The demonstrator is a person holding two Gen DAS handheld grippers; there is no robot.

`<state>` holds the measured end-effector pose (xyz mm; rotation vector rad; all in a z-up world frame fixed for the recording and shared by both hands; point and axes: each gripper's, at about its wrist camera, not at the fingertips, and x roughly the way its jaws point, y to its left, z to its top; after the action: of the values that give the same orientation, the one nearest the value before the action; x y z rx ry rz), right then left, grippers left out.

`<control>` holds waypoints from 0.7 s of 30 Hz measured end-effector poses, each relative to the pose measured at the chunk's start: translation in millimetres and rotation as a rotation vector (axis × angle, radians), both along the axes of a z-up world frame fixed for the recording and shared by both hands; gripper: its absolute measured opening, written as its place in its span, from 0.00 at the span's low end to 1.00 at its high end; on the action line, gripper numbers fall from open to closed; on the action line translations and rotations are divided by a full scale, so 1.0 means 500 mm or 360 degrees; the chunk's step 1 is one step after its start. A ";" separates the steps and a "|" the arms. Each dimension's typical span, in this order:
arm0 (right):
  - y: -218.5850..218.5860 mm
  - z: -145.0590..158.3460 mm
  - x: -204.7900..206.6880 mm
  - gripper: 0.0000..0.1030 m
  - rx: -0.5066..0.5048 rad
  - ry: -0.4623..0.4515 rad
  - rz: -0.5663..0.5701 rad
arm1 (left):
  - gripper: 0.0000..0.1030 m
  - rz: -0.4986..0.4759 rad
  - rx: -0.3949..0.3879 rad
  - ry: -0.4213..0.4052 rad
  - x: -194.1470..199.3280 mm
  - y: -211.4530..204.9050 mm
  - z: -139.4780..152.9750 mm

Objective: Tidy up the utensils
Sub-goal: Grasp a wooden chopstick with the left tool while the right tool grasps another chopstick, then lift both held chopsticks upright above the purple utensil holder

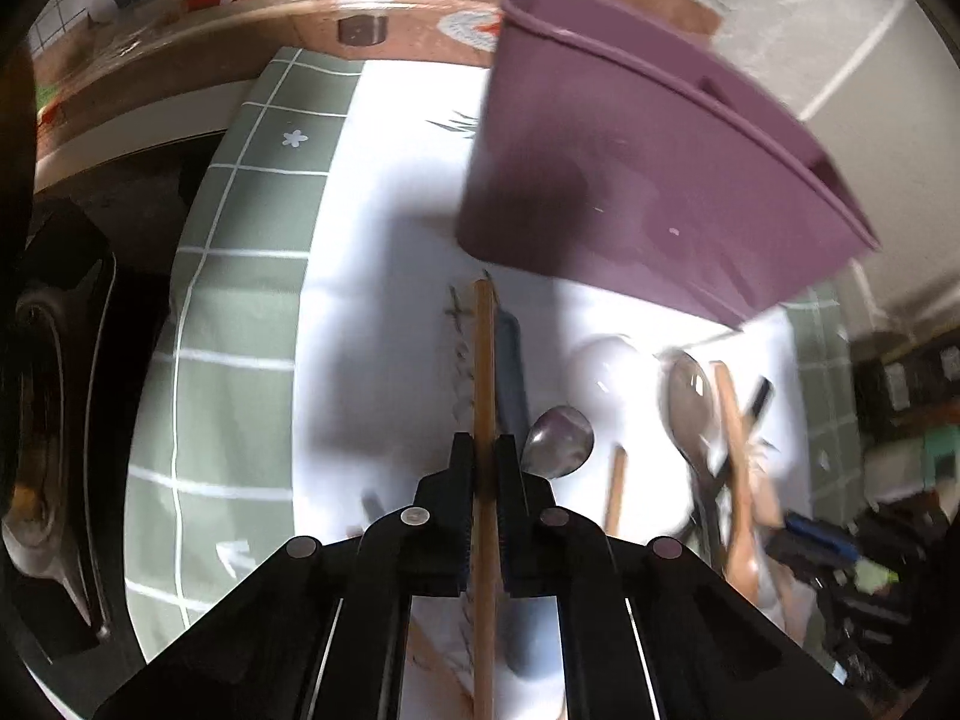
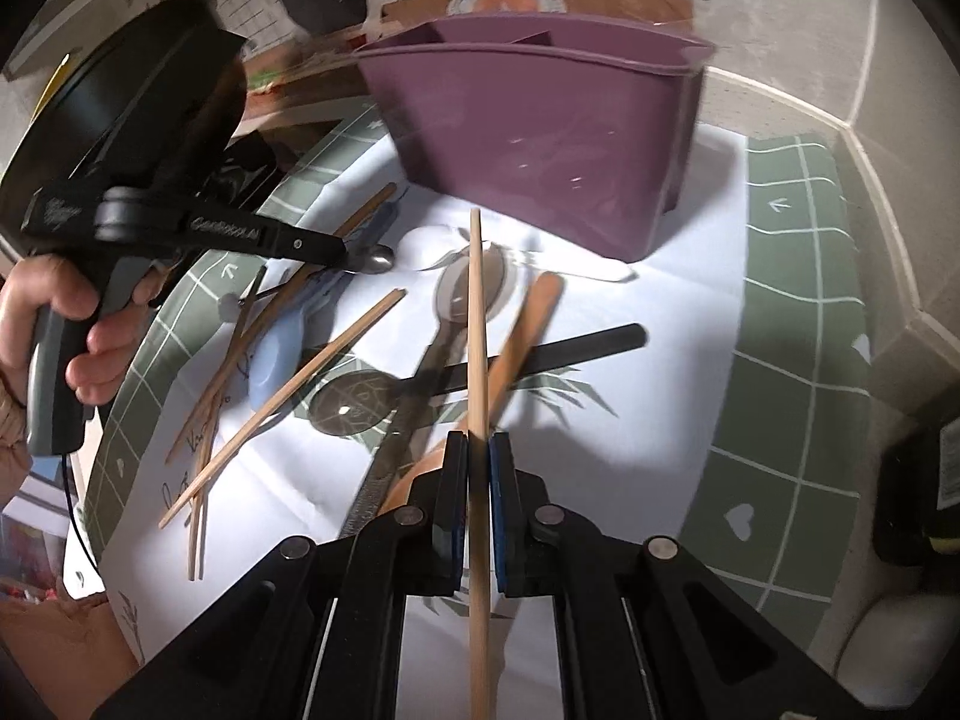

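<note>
Utensils were scattered on a white sheet (image 2: 678, 252) over a green checked cloth (image 2: 798, 324), before a purple caddy (image 2: 540, 138) standing at the far end. One wooden chopstick (image 1: 483, 372) was clamped between the narrowed jaws of the left gripper (image 1: 483, 450), beside a metal spoon (image 1: 561, 441). Another wooden chopstick (image 2: 477, 324) was pinched in the right gripper (image 2: 478, 450), above a black spatula (image 2: 540, 357), a blue spoon (image 2: 273, 363) and loose chopsticks (image 2: 282, 402). The left gripper's handle was gripped by a hand (image 2: 66, 330).
</note>
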<state>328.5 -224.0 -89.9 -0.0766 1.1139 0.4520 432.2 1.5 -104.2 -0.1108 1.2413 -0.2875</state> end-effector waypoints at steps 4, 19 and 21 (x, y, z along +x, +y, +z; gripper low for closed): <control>0.010 0.007 0.000 0.06 -0.0015 -0.0001 0.0007 | 0.06 -0.0038 -0.0052 -0.0085 -0.071 0.019 0.031; 0.072 -0.015 0.070 0.21 -0.0304 0.0004 0.0041 | 0.07 -0.0135 -0.0079 -0.0099 -0.187 -0.004 0.069; 0.083 -0.025 0.081 0.21 -0.0383 0.0012 0.0048 | 0.07 -0.0140 -0.0078 -0.0101 -0.193 -0.002 0.068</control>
<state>369.0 -182.4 -102.6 -0.3031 1.1717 0.3438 335.8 0.4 -70.3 -0.0886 1.1779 -0.3953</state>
